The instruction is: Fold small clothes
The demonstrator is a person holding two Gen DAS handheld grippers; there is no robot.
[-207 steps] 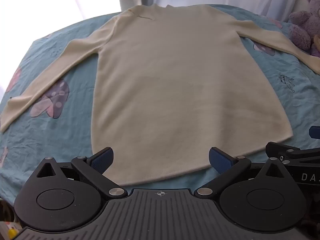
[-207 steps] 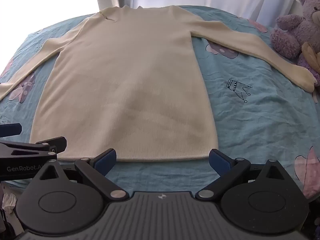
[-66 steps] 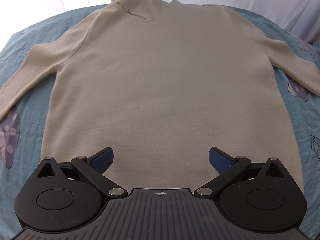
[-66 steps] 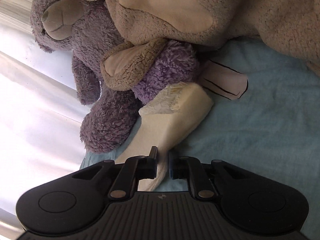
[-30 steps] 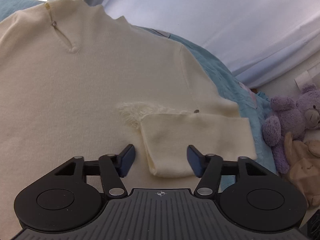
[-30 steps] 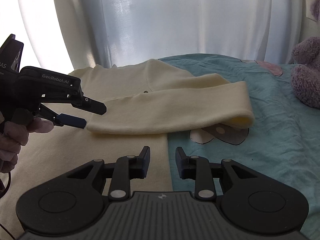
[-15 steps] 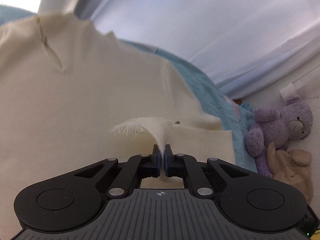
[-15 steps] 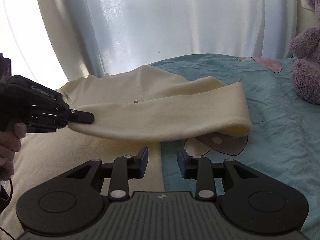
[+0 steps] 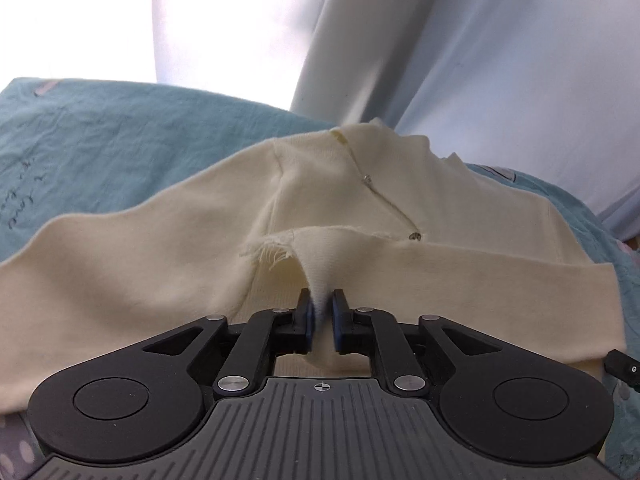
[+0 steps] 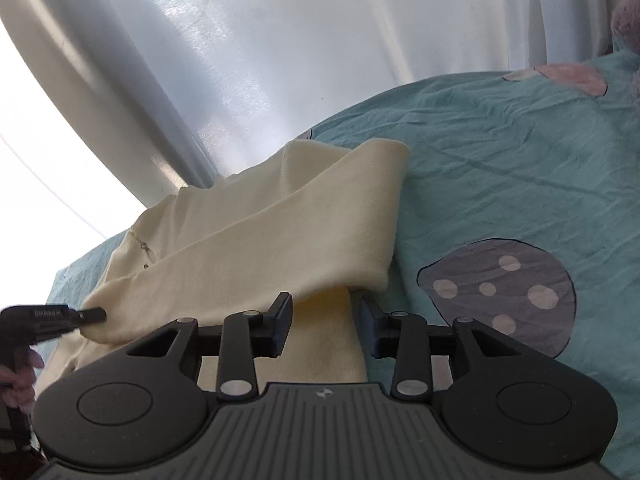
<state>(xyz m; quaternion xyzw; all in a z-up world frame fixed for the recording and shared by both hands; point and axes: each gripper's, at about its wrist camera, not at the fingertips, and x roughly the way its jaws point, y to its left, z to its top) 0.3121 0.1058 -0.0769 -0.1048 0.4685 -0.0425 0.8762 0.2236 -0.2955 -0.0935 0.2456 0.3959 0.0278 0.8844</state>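
A cream long-sleeved sweater (image 9: 120, 280) lies flat on the teal bedsheet (image 9: 100, 136). Its right sleeve (image 10: 280, 240) is folded back across the chest. My left gripper (image 9: 321, 312) pinches the frayed cuff (image 9: 316, 252) near the neckline; its jaws are opening, with the cloth still bunched and tented between the pads. In the right wrist view the left gripper (image 10: 92, 314) holds that cuff at the far left. My right gripper (image 10: 326, 316) hovers over the sweater's side edge just below the sleeve fold. Its jaws are opening and no cloth is gripped between them.
White curtains (image 10: 280, 60) hang behind the bed. A purple plush toy (image 10: 628, 4) sits at the far right edge. The sheet (image 10: 520, 180) to the right of the sweater carries printed patches. A person's hand (image 10: 20, 376) holds the left gripper's handle.
The left gripper shut on the cuff and carried it leftward across the chest toward the neckline. The sleeve fold drew in against the shoulder. The right gripper's jaws spread wider as it neared the fold.
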